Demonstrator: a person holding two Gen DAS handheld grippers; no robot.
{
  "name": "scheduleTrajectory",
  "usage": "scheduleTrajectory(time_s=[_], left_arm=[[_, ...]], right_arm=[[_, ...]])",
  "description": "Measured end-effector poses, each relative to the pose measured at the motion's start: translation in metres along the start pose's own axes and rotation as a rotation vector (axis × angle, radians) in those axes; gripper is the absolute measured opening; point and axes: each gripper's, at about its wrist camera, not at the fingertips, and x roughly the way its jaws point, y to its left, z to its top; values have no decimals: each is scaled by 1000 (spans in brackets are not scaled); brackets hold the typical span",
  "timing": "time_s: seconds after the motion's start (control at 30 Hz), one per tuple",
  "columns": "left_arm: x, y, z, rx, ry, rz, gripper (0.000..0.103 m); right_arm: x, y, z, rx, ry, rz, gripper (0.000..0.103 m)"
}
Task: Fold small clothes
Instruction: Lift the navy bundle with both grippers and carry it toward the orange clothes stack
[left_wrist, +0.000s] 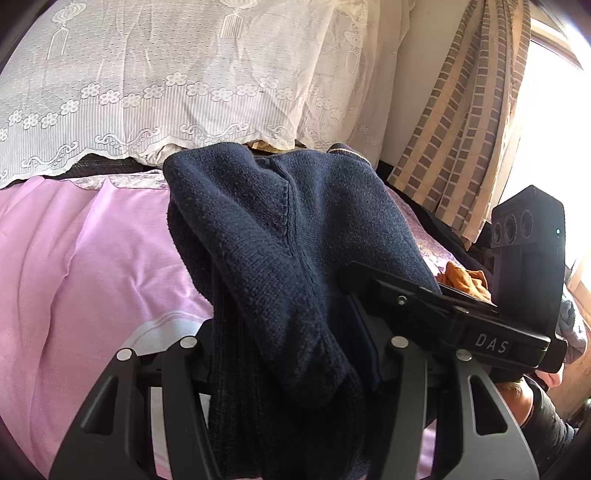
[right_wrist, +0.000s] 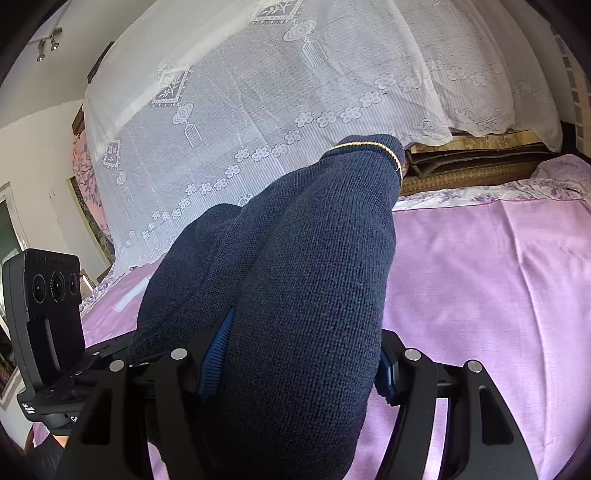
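1. A dark navy knitted sweater of thick, soft wool-like yarn (left_wrist: 273, 236) hangs bunched above the pink-lilac bed sheet (left_wrist: 92, 258), lifted clear of it where both grippers hold it.
2. The left gripper (left_wrist: 291, 354) is pinched on a thick fold of the knit; cloth fills the gap between its black fingers and spills over them.
3. The right gripper (right_wrist: 295, 365) is likewise clamped on the sweater, its ribbed blue pads (right_wrist: 216, 354) pressing a bulky roll of fabric. In the left view its body lies just right of the sweater.
4. A cuff or hem edged with a thin yellow stripe (right_wrist: 369, 146) stands at the far end of the bundle, toward the white lace cover (right_wrist: 258, 110) beyond the sheet.
5. Handling, as a judgement: the knit looks limp, stretchy and moderately heavy for a small garment; it should sag and drape, not hold a crease, yet its rough surface should grip well.
6. Better holds would be firm edges: shoulder seams, hem or the striped cuff, taken in a single layer so the sweater spreads flat over the sheet.
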Motion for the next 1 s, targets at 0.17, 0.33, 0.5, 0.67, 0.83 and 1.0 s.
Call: scheduleTrajectory(time_s=[0.17,0.33,0.5,0.67,0.83,1.0], left_arm=[[13,-31,5,35,-8,-46,54],[31,-65,11,76,5,-93,54],[53,-99,20,111,20,-136,54],[80,-131,29,141,37,-200,54],[108,-163,37,175,60,-261,54],[134,-188,44,203,91,-321,54]], right_arm=[[-28,-22,1,8,-35,-42,66],[-54,-51,2,33,-65,-87,66],[-76,-83,6,65,-97,-130,66],[-101,-118,8,102,-131,-191,66],[-127,-151,8,141,-158,-249,66],[-152,-180,3,196,-184,-308,66]])
